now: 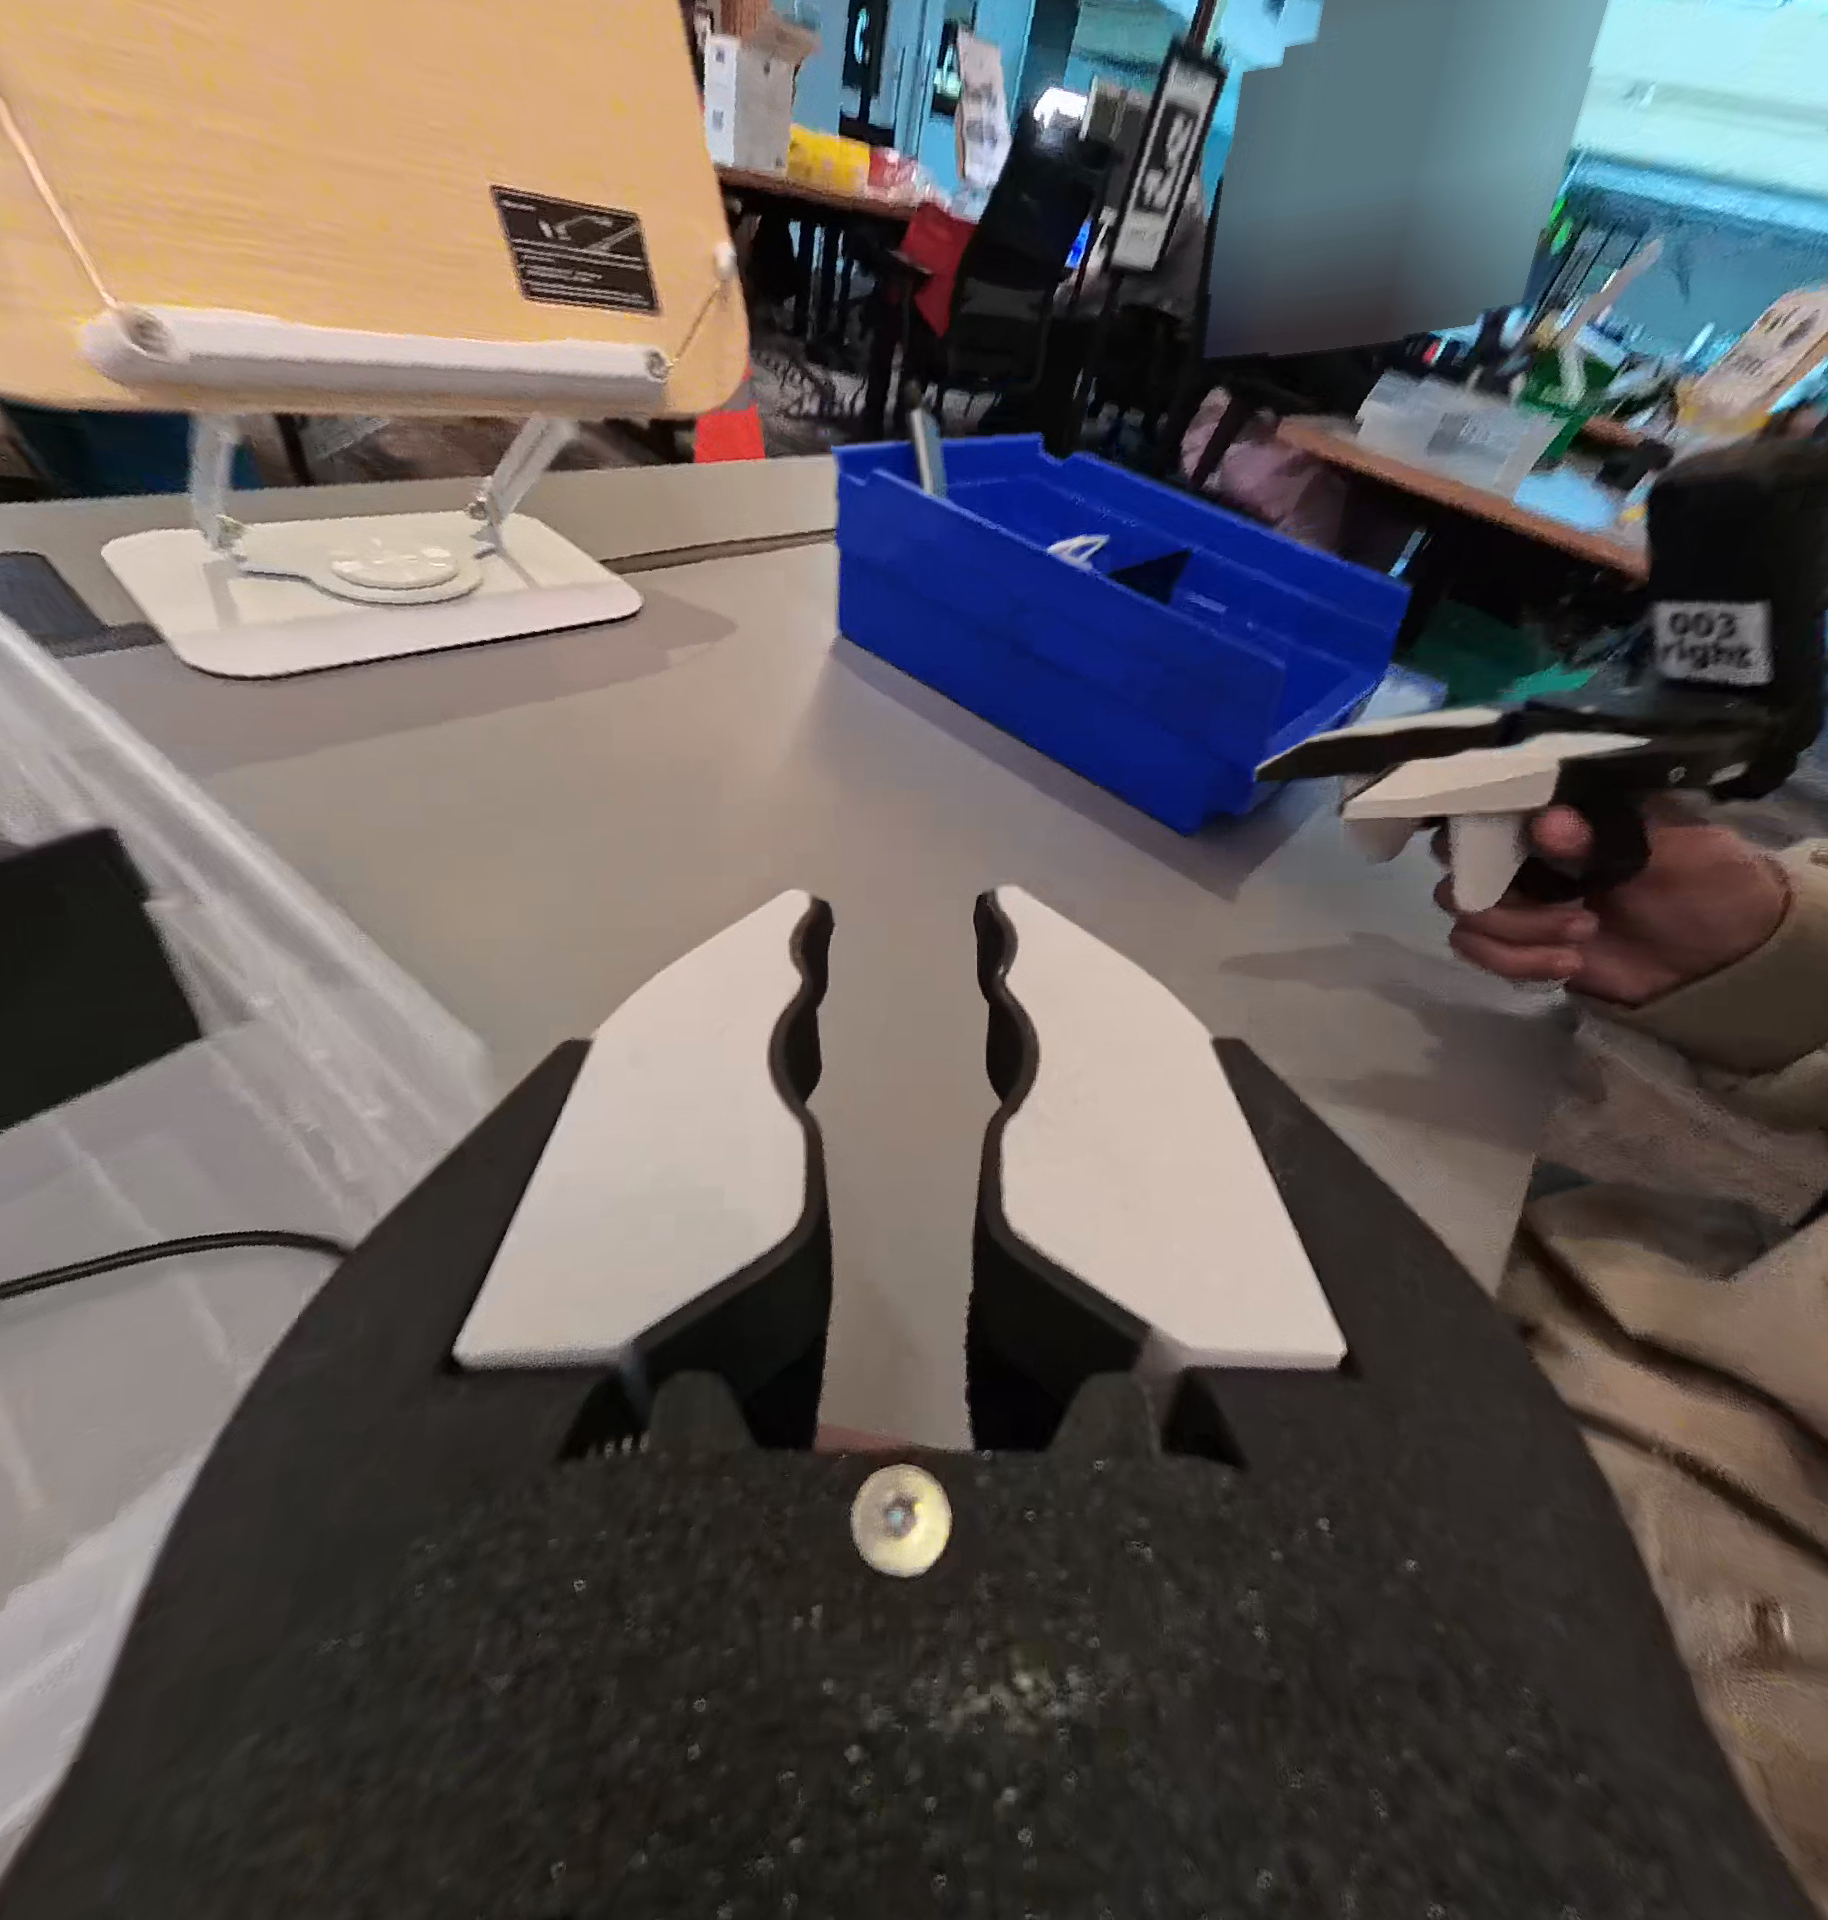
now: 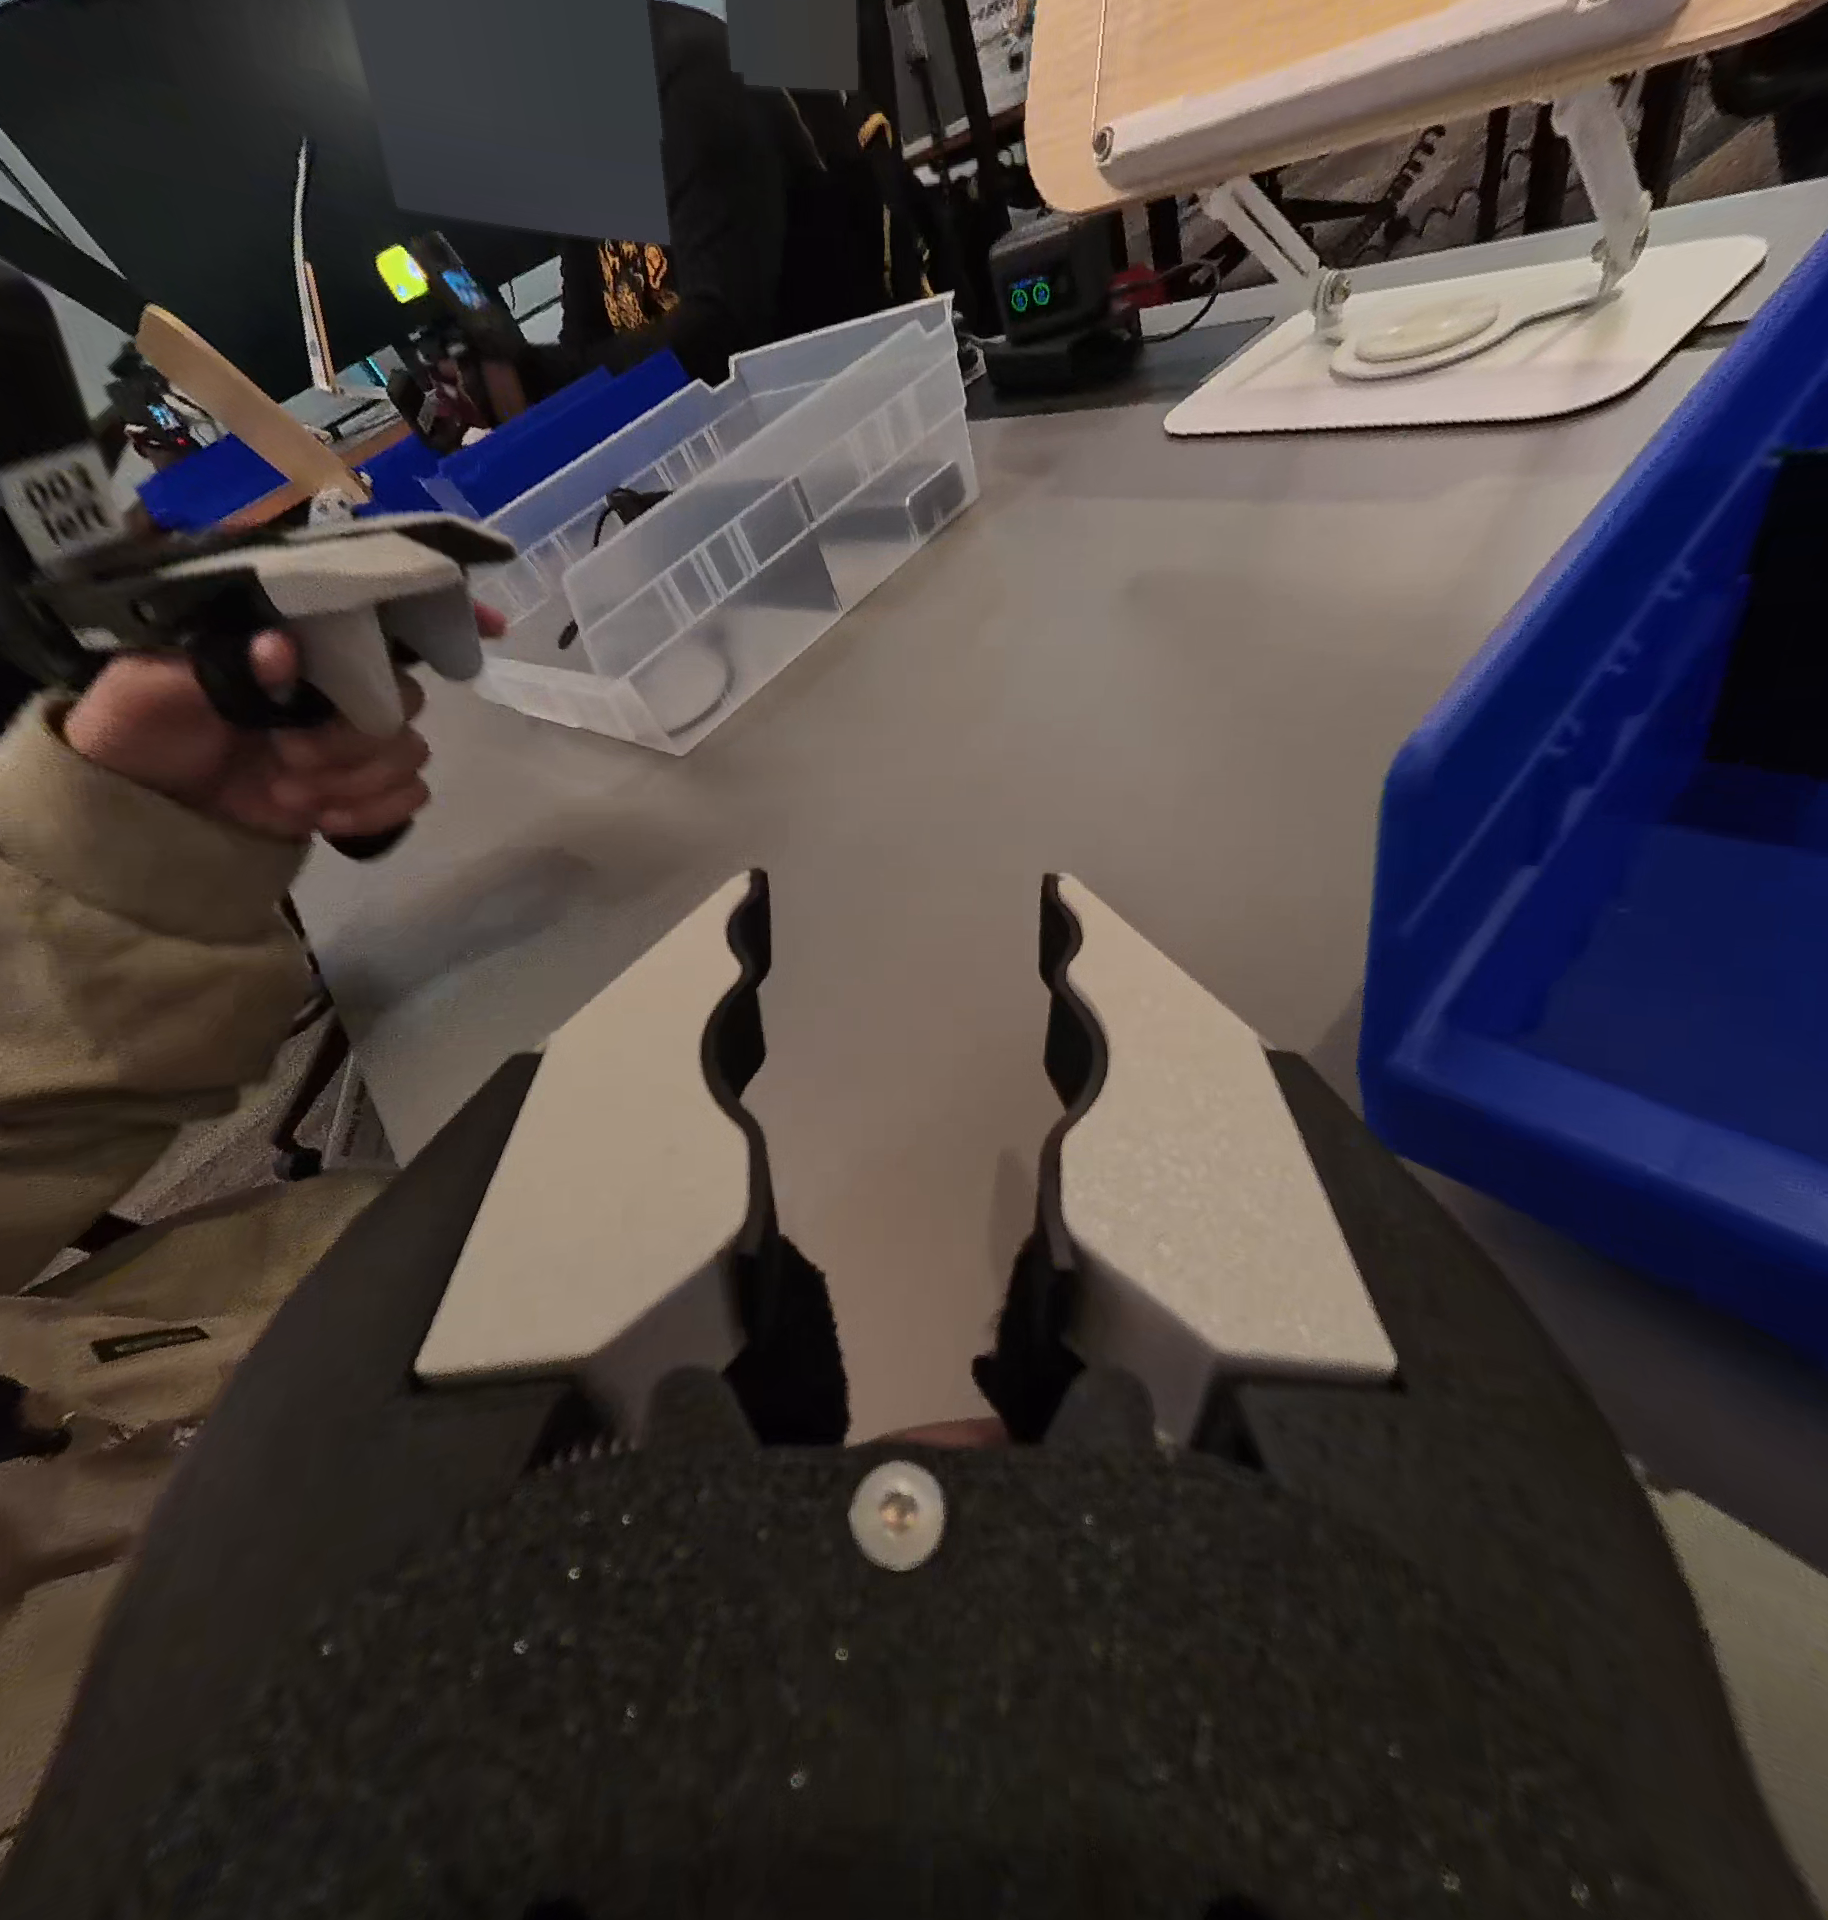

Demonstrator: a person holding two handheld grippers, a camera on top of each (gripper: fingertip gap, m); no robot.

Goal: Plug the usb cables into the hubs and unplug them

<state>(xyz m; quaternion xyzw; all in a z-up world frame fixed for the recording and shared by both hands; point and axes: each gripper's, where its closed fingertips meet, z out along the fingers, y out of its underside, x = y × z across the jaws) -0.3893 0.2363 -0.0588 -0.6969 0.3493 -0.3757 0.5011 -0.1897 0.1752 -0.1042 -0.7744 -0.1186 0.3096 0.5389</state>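
Both grippers — left gripper (image 1: 903, 914), right gripper (image 2: 903, 894) — hover over bare grey worktop (image 1: 681, 790), jaws spread, empty; a black cable (image 2: 619, 514) lies well ahead in the clear bin (image 2: 785, 499).

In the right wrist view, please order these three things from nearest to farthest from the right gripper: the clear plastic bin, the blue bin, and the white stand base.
From the right gripper, both fingers open and empty:
1. Blue bin, close on the right side.
2. Clear plastic bin, farther ahead on the left.
3. White stand base, farthest, at the back right of the grey table.
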